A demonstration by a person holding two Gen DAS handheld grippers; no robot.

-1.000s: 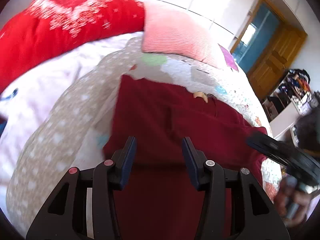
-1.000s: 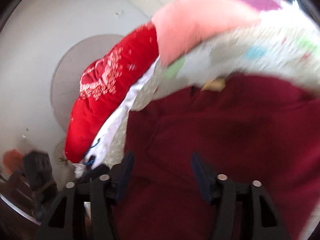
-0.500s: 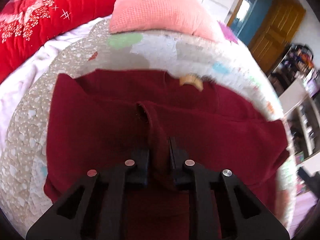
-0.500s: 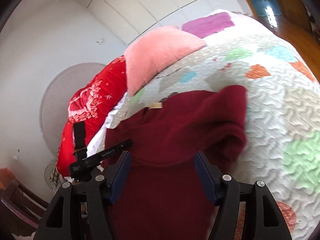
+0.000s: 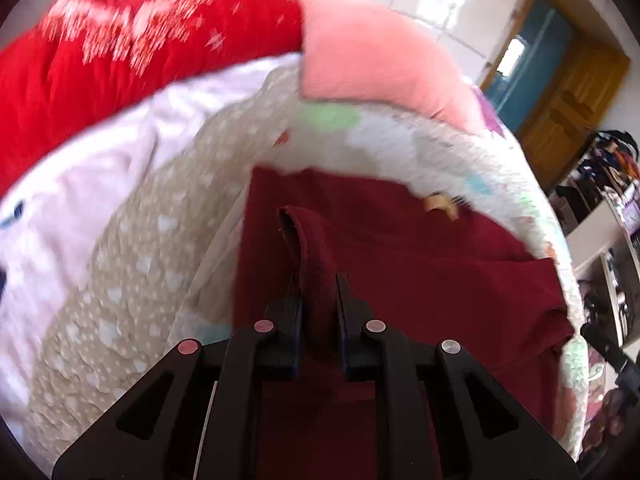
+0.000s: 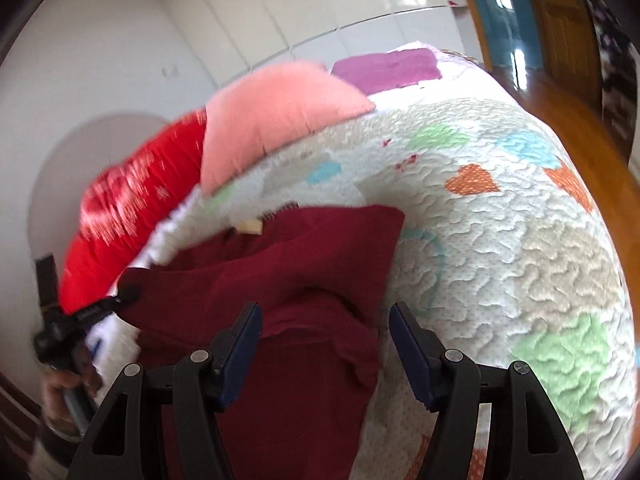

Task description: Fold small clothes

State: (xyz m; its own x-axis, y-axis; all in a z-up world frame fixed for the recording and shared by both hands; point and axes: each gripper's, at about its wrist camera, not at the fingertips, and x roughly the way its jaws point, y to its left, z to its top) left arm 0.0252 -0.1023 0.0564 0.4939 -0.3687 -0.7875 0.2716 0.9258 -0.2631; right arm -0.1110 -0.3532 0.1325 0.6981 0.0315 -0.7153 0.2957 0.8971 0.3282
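A dark red top (image 5: pixel 420 264) is spread on the quilt (image 6: pixel 500 248) of a bed, w/ a tan label (image 5: pixel 440 203) seen at its neck. A fold of the red cloth is pinched tight by the left gripper (image 5: pixel 318 300); the fold sticks up betw. its two fingers. In the right wrist view the left side of the top is seen lifted up & pulled over toward the middle. The right gripper (image 6: pixel 325 338) is held wide apart above the top's lower right part, & nothing is held in it. A pink pillow (image 6: pixel 276 116) & a red blanket (image 5: pixel 132 52) w/ white marks are seen at the head of the bed, near the top but not touching it. Both views are a bit blurry.
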